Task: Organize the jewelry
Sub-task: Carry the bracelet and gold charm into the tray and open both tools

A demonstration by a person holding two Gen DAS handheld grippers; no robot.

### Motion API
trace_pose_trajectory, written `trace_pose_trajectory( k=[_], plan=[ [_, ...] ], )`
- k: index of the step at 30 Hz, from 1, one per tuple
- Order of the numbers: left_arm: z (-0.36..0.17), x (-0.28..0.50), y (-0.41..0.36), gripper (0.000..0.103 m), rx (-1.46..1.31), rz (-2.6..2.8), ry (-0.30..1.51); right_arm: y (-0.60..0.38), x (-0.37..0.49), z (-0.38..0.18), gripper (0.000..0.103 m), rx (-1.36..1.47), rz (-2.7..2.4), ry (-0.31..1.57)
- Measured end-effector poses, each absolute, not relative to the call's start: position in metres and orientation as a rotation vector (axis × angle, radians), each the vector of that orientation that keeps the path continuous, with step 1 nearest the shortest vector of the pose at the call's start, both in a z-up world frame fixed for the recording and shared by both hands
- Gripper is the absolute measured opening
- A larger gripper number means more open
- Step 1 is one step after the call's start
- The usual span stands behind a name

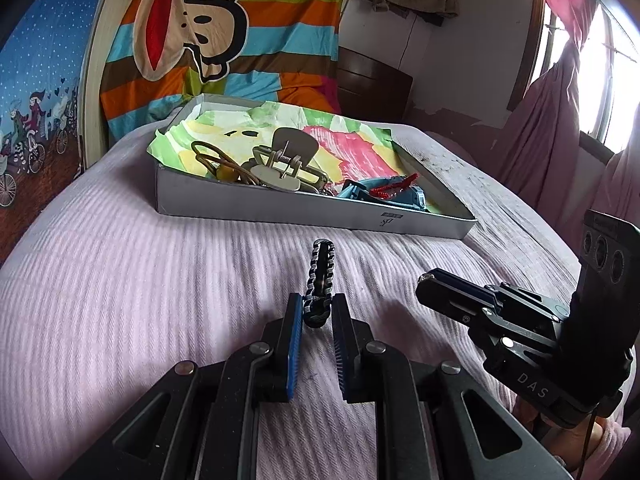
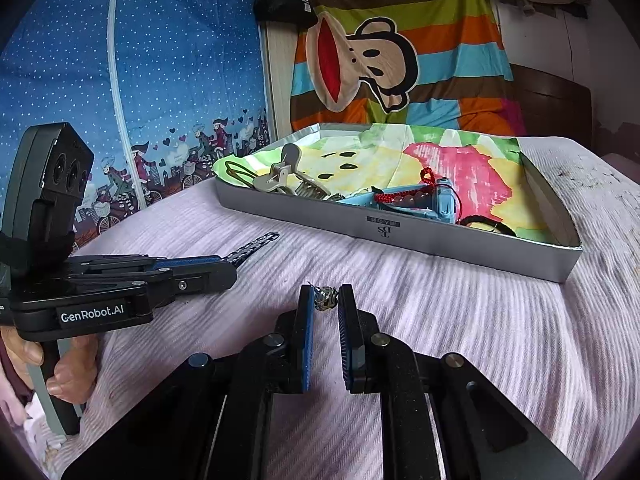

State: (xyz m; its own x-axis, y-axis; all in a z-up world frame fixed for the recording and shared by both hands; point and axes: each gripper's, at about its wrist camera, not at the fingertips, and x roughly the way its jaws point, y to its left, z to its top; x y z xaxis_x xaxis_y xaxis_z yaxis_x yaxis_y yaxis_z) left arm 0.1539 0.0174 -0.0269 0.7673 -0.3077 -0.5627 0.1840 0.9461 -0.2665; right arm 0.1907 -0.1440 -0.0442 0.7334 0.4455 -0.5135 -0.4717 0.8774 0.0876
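My left gripper (image 1: 316,308) is shut on a dark chain bracelet (image 1: 320,268) that sticks out forward above the pink bedspread; the same bracelet shows in the right wrist view (image 2: 256,246). My right gripper (image 2: 325,300) holds a small silver trinket (image 2: 324,298) between its fingertips, just above the bed. It shows in the left wrist view (image 1: 452,292) to the right of my left gripper. A grey box (image 1: 304,210) lined with coloured paper lies ahead with a beige hair claw (image 1: 286,164), a blue watch (image 2: 436,200) and a red beaded cord (image 2: 404,196).
The pink bedspread (image 1: 120,300) covers the bed. A striped monkey blanket (image 1: 224,40) hangs behind the box. A blue dotted curtain (image 2: 120,80) is at the left, a window with pink drapes (image 1: 560,100) at the right. A black hair tie (image 2: 484,222) lies in the box's right end.
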Motion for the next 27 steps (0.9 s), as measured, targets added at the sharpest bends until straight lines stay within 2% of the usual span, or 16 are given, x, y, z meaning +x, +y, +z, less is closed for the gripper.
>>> trace_pose_trajectory(
  k=[12, 19, 27],
  plan=[
    [-0.022, 0.151, 0.016, 0.014, -0.181, -0.254, 0.627, -0.150, 0.191, -0.043, 0.011, -0.023, 0.483, 0.534],
    [0.010, 0.152, 0.005, 0.014, -0.124, -0.275, 0.563, -0.157, 0.193, -0.033, 0.011, 0.008, 0.490, 0.515],
    [0.044, 0.195, -0.016, 0.014, -0.109, -0.278, 0.533, -0.182, 0.214, -0.012, 0.011, 0.057, 0.413, 0.467]
  ],
)
